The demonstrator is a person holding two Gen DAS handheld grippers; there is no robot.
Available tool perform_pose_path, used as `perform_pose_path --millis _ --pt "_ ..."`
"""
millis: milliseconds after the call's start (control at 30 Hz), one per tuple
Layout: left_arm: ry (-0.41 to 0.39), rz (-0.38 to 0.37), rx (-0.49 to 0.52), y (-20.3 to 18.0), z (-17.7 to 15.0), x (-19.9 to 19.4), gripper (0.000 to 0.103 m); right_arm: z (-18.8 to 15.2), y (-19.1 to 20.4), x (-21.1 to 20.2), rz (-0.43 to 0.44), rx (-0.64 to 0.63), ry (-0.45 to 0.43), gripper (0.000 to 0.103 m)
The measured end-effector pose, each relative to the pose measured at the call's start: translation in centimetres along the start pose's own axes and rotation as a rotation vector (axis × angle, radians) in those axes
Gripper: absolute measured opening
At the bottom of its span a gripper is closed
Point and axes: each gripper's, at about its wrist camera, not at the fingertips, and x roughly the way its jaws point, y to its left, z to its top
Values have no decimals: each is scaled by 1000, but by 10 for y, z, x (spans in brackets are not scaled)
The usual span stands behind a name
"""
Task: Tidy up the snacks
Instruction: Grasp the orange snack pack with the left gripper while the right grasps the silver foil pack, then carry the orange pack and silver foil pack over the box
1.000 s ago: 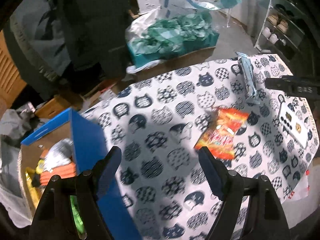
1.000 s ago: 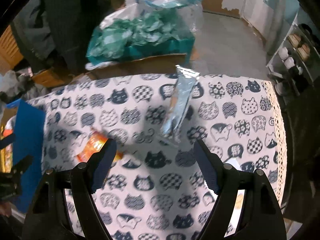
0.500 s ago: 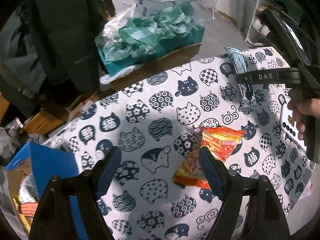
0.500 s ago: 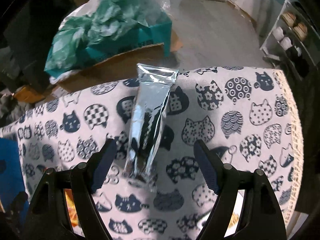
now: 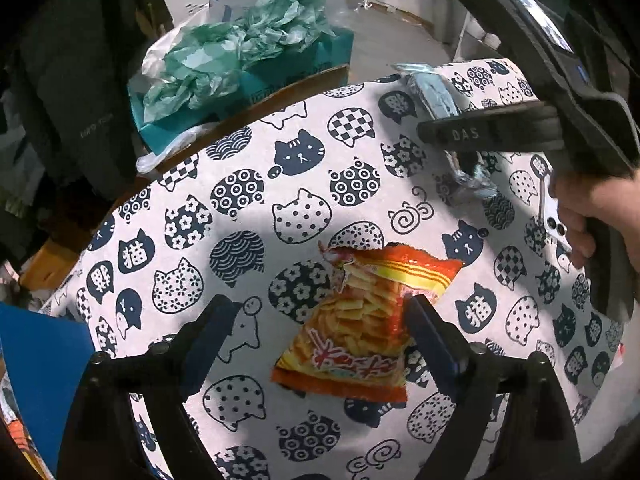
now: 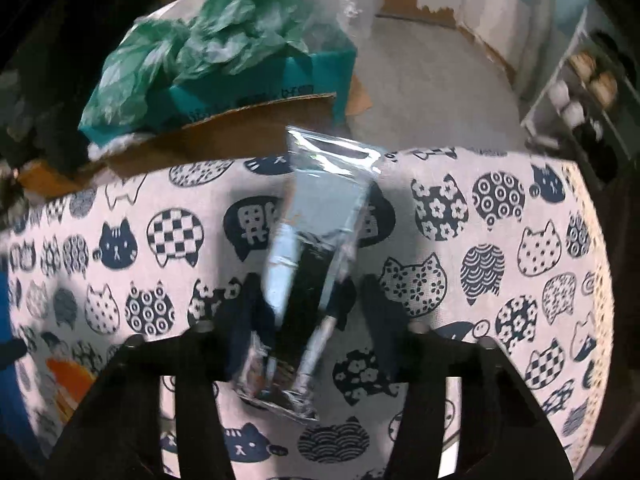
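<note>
Silvery, crinkled foil snack pouch (image 6: pixel 320 248) lies lengthwise at mid-frame of the right wrist view on the cat-print tablecloth (image 6: pixel 500 280); the right gripper (image 6: pixel 308 304) has just been closing, its jaws now narrow around the pouch's near end. Slick foil could slide out, or cloth get pinched. At lower centre of the left wrist view, the left gripper (image 5: pixel 320 324) has just been opening wide over the torn orange crisp packet (image 5: pixel 360 320), whose open top could spill.

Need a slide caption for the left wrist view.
Open left gripper straddles the orange snack bag on the cat-print tablecloth.
</note>
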Motion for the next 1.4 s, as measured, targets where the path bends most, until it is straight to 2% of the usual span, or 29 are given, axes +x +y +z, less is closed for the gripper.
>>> perform_pose_path --millis 267,433,600,900,1000,1067,1133,1233,1400 --pt "-28 -36 12 1 -6 -5 90 -19 -3 -15 16 -24 19 30" --pt "-47 -56 53 -4 -10 -8 90 -43 -10 -35 28 -42 47 30" --pt "-21 -75 57 -7 -9 -1 90 -67 -14 -59 49 -50 69 30" --pt "43 -19 44 -8 -9 25 89 -93 -10 -90 87 -50 60 30" --pt "60 -18 57 -12 -11 30 73 -95 -2 -97 81 -82 42 30" --pt "67 -6 71 -16 -11 31 69 -93 3 -98 89 -86 39 30" --pt "53 -1 95 -21 -12 28 57 -90 7 -99 94 -87 35 30" --pt "44 10 109 -27 -16 23 50 -89 12 -103 99 -103 26 30" --pt "45 24 78 -28 -22 16 43 -93 21 -112 81 -128 13 30"
